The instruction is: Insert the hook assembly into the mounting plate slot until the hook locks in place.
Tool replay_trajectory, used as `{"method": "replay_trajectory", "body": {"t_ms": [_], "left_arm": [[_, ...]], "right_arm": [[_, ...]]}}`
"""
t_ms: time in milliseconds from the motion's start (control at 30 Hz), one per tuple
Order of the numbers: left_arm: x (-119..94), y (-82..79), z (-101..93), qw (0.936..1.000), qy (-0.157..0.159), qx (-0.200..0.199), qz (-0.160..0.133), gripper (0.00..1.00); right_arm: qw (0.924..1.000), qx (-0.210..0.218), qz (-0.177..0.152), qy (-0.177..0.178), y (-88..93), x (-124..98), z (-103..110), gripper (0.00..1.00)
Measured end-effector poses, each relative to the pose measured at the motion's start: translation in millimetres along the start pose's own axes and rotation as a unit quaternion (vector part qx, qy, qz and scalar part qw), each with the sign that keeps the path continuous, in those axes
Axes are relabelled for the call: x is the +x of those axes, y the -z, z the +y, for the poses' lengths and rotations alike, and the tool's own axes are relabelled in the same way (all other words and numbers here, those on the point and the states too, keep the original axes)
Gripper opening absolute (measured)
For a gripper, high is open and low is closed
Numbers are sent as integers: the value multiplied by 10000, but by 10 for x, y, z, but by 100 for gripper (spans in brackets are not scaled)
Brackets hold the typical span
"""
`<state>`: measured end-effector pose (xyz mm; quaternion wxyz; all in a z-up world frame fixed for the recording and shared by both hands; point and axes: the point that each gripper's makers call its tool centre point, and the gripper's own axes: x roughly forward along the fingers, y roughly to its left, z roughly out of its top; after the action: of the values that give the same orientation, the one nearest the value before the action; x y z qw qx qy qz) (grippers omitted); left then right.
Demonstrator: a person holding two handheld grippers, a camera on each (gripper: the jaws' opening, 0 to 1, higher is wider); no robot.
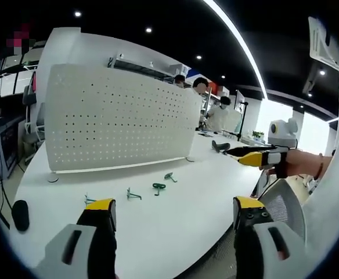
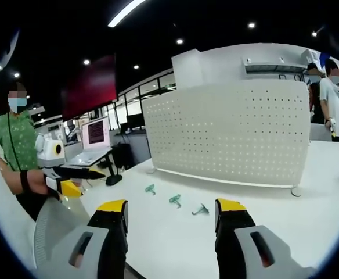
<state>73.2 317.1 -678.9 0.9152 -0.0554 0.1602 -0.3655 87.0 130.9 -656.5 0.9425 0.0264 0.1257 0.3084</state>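
Both tongs gape empty over green hooks before the pegboard.

Three green hooks lie on the white table before the upright pegboard, beyond the open, empty right hand-held gripper.

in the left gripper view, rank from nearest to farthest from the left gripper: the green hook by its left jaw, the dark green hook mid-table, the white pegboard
1. Green hook, just past the left gripper, left side.
2. Dark green hook, mid-table, centre.
3. White pegboard, upright at the back.
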Motion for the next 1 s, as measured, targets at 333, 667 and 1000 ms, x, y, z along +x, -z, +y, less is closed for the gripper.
{"method": "replay_trajectory", "body": {"t_ms": [333,667,1000], "left_arm": [[44,7,21,10000,-11,43,45,84],[52,56,3,9999,57,57,123,83],[159,84,63,9997,74,44,244,79]], "right_arm": [[9999,-75,96,-117,-6,23,17,60],[9996,-123,183,-179,29,25,87,59],[9998,-7,210,-72,128,26,140,57]]}}
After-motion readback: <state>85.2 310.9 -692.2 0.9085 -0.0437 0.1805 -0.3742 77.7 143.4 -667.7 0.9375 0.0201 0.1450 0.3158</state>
